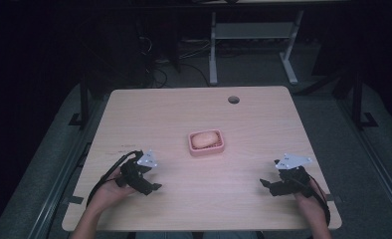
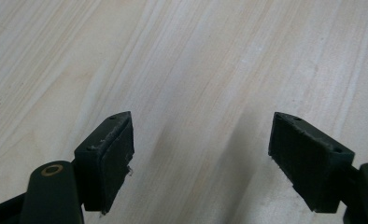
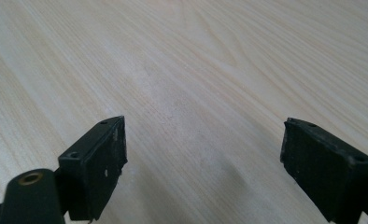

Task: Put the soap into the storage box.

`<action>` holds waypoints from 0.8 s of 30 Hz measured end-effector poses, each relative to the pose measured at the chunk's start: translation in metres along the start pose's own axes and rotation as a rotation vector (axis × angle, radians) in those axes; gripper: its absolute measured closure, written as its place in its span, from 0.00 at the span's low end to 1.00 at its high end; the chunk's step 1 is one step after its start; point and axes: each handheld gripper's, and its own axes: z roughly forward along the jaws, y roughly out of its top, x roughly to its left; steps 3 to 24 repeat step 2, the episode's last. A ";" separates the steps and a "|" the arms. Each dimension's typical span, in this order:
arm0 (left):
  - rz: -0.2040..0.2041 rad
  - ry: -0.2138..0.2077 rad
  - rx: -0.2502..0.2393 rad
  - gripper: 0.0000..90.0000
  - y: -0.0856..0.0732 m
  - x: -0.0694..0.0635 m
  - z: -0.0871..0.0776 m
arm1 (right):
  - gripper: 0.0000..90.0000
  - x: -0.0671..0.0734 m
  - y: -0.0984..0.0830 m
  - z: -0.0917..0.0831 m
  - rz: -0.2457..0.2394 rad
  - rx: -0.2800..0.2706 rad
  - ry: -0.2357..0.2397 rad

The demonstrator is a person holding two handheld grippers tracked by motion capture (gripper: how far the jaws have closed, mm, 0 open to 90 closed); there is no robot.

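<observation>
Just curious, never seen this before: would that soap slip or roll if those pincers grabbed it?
The soap looks rounded and smooth, so it may well slip between flat jaws. It sits low in the pink dish, so rolling seems unlikely. The dish looks light and might slide if pushed.

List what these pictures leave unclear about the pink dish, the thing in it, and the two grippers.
- Peach oval lump in the pink rectangular dish: too small in the high view to tell what it is.
- Dish's underside and inner floor: hidden by the lump and its own walls.
- Left gripper and right gripper: jaw tips dark and tiny in the high view; the gripper views show them apart over the pale wooden table.
</observation>
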 end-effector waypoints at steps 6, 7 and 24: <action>-0.001 0.000 0.002 0.24 0.000 0.000 0.001 | 0.16 0.000 0.000 0.000 -0.004 0.002 0.000; -0.001 0.000 0.002 0.24 0.000 0.000 0.001 | 0.16 0.000 0.000 0.000 -0.004 0.002 0.000; -0.001 0.000 0.002 0.24 0.000 0.000 0.001 | 0.16 0.000 0.000 0.000 -0.004 0.002 0.000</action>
